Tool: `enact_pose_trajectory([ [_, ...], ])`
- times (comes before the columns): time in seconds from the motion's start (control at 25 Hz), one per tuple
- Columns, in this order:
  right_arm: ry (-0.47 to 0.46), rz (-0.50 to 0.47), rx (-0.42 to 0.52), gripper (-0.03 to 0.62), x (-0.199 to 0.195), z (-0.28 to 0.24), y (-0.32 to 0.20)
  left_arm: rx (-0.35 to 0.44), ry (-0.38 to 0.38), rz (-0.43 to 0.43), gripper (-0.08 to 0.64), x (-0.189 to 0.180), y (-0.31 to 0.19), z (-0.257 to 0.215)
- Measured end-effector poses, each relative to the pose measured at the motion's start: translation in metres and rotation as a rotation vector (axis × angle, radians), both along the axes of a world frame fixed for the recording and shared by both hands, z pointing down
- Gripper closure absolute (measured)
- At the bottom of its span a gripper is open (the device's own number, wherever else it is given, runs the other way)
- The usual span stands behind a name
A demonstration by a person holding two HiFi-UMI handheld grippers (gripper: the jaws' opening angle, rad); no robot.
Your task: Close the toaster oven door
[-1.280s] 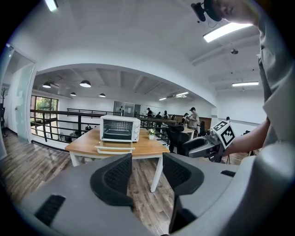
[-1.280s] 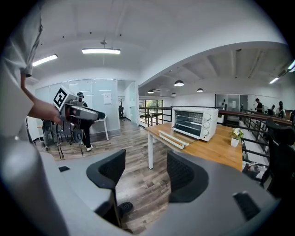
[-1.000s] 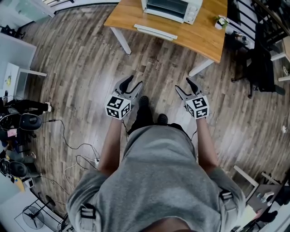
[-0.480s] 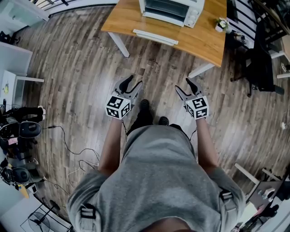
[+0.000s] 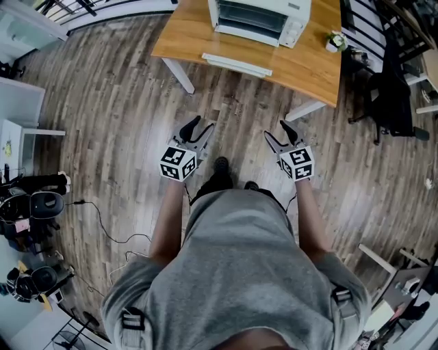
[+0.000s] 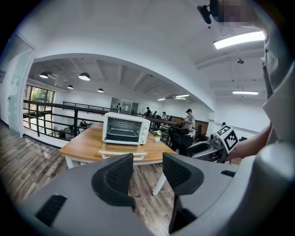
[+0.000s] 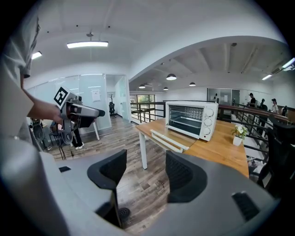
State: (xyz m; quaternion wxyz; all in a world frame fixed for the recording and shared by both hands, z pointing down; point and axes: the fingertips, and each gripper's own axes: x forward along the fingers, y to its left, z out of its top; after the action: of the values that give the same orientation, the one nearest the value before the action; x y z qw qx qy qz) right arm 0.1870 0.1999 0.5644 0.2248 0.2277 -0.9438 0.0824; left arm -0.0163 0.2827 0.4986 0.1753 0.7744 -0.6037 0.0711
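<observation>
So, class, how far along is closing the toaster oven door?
Done: nothing; the white toaster oven has its drop-down door open flat. In hand: left tongs and right tongs, open, empty, short of the wooden table. Left: approach, swing door up.

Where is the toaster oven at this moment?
The toaster oven sits on the wooden table at the head view's top centre, its door folded open, a small potted plant to its right.
</observation>
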Motion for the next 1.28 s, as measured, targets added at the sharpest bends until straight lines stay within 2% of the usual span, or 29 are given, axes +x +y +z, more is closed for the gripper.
enact_pose_trajectory([
  [0.8, 0.018, 0.134, -0.020, 0.329, -0.062, 0.018, -0.013, -0.012, 0.027, 0.104, 0.350, -0.078, -0.041, 0.013],
  [1.28, 0.037, 0.161, -0.034, 0.331, -0.075, 0.027, -0.032, -0.036, 0.038, 0.130, 0.351, -0.093, -0.064, 0.026],
])
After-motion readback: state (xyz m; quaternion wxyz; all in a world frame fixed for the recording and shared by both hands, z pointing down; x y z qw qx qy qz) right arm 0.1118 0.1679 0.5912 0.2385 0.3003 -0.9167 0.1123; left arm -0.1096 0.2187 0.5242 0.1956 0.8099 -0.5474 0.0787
